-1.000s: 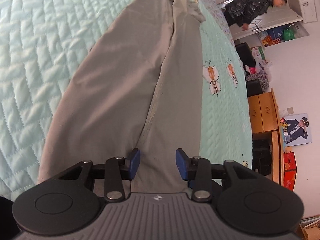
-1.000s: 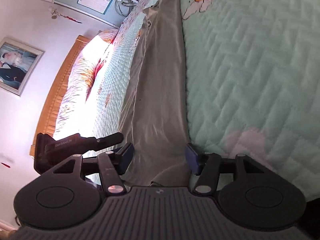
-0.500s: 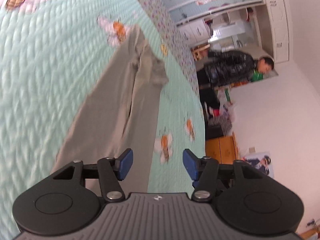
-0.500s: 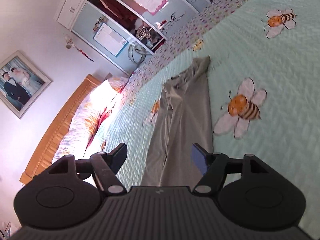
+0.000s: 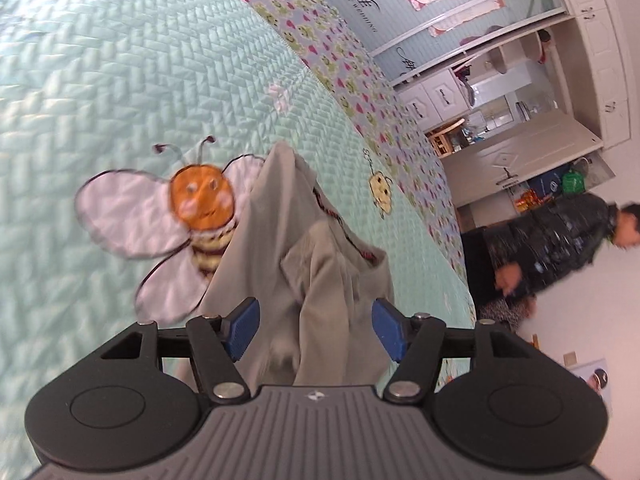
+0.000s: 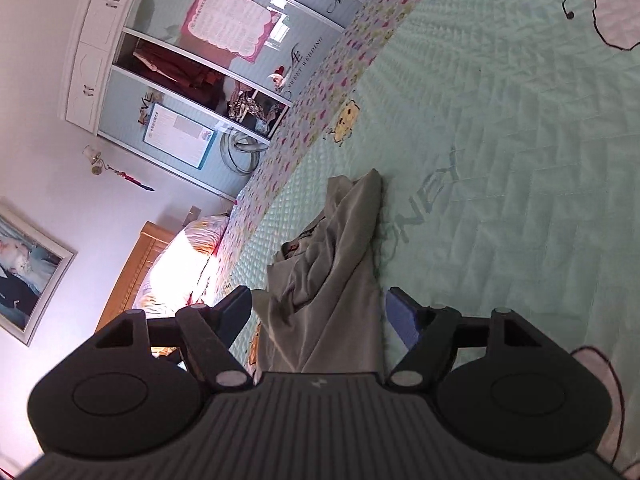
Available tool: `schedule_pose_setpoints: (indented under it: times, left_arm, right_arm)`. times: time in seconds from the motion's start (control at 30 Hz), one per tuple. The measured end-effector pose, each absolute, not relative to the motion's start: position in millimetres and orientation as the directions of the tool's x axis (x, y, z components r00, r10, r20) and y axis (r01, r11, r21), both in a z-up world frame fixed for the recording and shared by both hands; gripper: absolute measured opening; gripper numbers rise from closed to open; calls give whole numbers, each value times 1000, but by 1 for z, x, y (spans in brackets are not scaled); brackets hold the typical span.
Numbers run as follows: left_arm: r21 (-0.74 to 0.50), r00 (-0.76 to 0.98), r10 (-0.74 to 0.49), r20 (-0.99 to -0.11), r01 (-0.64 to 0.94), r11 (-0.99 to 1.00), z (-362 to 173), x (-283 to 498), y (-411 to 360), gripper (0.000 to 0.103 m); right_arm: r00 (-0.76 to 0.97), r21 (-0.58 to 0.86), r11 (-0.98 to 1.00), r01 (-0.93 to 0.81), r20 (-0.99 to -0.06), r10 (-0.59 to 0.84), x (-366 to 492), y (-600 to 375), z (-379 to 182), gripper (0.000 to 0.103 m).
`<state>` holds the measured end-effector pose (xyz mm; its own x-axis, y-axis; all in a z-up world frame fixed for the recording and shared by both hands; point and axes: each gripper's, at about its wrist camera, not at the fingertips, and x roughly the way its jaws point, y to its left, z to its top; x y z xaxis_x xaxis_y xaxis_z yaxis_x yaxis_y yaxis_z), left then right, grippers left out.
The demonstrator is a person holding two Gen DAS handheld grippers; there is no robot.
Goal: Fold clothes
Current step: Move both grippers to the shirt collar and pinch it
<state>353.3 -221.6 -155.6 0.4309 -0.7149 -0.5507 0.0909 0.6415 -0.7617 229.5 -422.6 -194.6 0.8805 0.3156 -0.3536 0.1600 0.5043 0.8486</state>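
Both our left gripper (image 5: pixel 314 334) and right gripper (image 6: pixel 318 314) gape empty over the grey trousers (image 5: pixel 320 280), left jaws just widened, next pinch the rumpled waistband (image 6: pixel 320 248) to fold.

The trousers (image 5: pixel 320 264) lie stretched along the bed (image 5: pixel 120 80), on its quilt, their bunched waist end at the far side. In the left wrist view a stitched bee (image 5: pixel 200 208) sits just left of them, its wing partly under the cloth. Beyond the bed's far edge stands a wardrobe (image 6: pixel 192 60). A headboard (image 6: pixel 136 276) and pillows (image 6: pixel 180 264) lie off to the left in the right wrist view. A person (image 5: pixel 560 240) stands beside the bed, right of the trousers.
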Motion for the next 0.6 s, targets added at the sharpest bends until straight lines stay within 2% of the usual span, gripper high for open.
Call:
schedule_pose_setpoints:
  times: [0.33,0.37,0.4,0.43,0.47,0.6]
  left_arm:
    - [-658,383,-645,-662,115,744,-167,415,-285,63]
    - [-643,375,-636,-674,126,756,-169,418,-289,55]
    - [-628,366,-629,-686,138,766,-171,420,-292,43]
    - [-615,352,-626,-696,160,772,-172,424,-296,11]
    - [-610,353,-627,-695,171,773,-172,425,-296,4]
    - [-650,391,-661,-640,182,738,-160,417,-284,3]
  right_arm:
    - [830,823,502,266,-460,315,294,-427,-188,75]
    - [819,811,514,281,-482,312,304,-425,-187,75]
    - [807,797,524,299,-504,307,314,-424,-186,75]
    - [796,783,532,323,-529,295,324,-425,-185,75]
    - [784,774,532,344,-548,290,334,-426,-186,75]
    - [743,784,473,401,-581,332,367,-435,-192,66]
